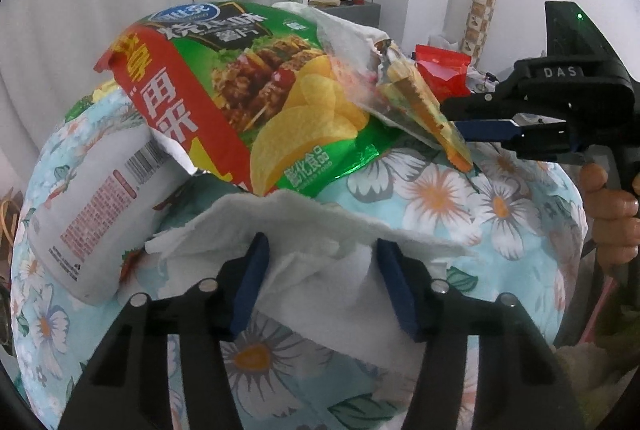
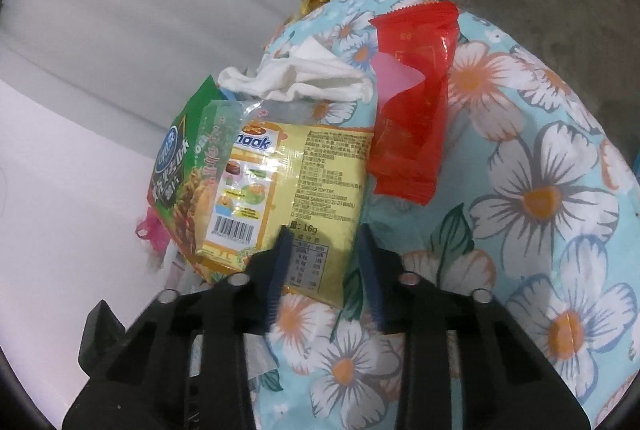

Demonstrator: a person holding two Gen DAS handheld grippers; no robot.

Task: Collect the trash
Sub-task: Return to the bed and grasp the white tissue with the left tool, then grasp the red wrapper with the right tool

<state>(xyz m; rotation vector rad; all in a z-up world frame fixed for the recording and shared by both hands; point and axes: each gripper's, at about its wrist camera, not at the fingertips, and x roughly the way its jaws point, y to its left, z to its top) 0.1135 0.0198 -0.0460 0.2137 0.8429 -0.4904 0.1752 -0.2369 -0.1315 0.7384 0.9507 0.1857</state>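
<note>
White tissue (image 1: 320, 250) bunches between the left gripper's (image 1: 320, 284) half-apart fingers on the floral cushion (image 1: 460, 198); straight ahead, the right gripper's (image 2: 324, 270) narrowed fingers straddle the yellow snack wrapper's (image 2: 296, 182) near end

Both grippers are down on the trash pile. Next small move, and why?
Probably close both and lift. The left gripper straddles the white tissue, pads not visibly pinching it; the right gripper brackets the yellow wrapper, with gaps showing. Both pieces lie loose on the floral cloth.
</note>
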